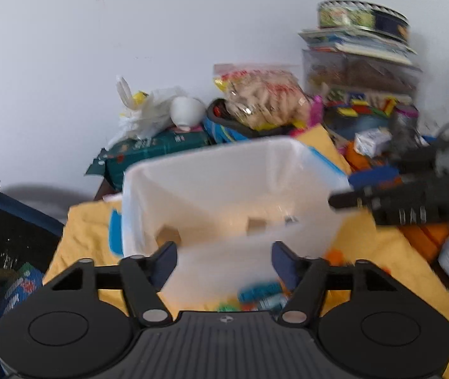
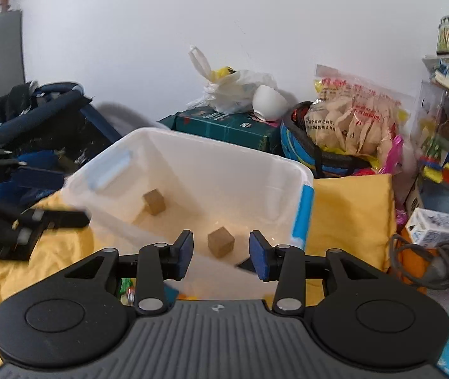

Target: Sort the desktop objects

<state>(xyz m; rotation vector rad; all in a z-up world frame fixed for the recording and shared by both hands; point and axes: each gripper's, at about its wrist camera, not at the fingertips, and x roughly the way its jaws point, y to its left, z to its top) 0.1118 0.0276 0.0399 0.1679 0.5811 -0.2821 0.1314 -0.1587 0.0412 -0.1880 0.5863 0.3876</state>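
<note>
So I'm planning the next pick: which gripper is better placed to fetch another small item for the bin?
Probably left. The left gripper is open directly above the small coloured items beside the bin. The right gripper, also open, faces the cubes already inside.

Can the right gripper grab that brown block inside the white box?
Probably yes. The right hand-held gripper is open above the bin, the nearer block shows between its fingers, and nothing covers it.
</note>
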